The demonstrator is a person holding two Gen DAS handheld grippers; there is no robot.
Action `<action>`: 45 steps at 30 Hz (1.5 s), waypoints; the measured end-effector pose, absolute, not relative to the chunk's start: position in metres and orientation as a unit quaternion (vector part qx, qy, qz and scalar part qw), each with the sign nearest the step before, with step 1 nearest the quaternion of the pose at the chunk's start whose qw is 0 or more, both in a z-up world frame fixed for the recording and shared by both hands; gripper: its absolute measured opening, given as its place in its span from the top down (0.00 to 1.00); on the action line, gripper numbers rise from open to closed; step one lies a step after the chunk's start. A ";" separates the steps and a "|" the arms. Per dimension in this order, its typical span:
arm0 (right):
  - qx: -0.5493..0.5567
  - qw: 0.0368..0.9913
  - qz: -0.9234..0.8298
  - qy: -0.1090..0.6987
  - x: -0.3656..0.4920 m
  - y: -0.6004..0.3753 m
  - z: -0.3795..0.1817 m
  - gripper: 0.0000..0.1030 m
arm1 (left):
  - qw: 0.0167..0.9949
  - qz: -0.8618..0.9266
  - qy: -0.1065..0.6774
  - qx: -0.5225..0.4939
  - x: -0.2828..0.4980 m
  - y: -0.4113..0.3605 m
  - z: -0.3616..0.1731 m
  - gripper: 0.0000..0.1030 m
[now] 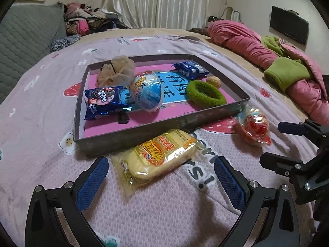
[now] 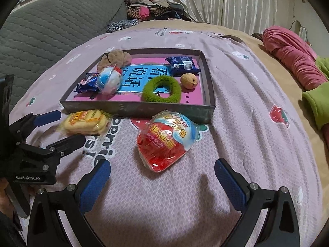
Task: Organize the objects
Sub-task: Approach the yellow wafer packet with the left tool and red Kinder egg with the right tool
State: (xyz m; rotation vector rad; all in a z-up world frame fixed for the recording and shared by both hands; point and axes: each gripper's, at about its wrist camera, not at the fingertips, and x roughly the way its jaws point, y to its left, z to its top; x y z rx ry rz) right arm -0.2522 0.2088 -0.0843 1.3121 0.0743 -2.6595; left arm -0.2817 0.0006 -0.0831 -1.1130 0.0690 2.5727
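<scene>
A shallow grey box (image 1: 164, 128) (image 2: 131, 108) with a pink floor lies on the bed. It holds two blue cookie packs (image 1: 103, 103) (image 1: 190, 69), a blue wrapped egg toy (image 1: 147, 91), a green fuzzy ring (image 1: 205, 92), a walnut (image 1: 213, 81) and a beige scrunchie (image 1: 116, 70). A yellow cake pack (image 1: 158, 154) (image 2: 86, 121) lies in front of the box, just ahead of my open left gripper (image 1: 161, 182). A red wrapped egg toy (image 2: 166, 142) (image 1: 254, 126) lies just ahead of my open right gripper (image 2: 162, 182). Both grippers are empty.
The bed carries a pink strawberry-print blanket (image 2: 246, 123). A grey quilted cushion (image 2: 51, 24) stands at the left. A pink and green quilt (image 1: 287, 70) lies along the right. Piled clothes (image 1: 86, 18) and white curtains are at the back.
</scene>
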 end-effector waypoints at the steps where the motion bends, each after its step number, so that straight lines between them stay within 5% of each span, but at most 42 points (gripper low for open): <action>1: 0.441 0.087 -0.893 0.027 -0.254 0.209 -0.086 0.01 | 0.171 0.903 0.021 -0.394 -0.284 0.000 -0.084 0.01; 25: 0.451 0.085 -0.888 0.033 -0.281 0.210 -0.099 0.01 | 0.199 0.882 0.033 -0.426 -0.318 0.017 -0.101 0.02; 45: 0.448 0.102 -0.888 0.006 -0.291 0.212 -0.099 0.01 | 0.202 0.879 0.066 -0.427 -0.307 0.027 -0.100 0.37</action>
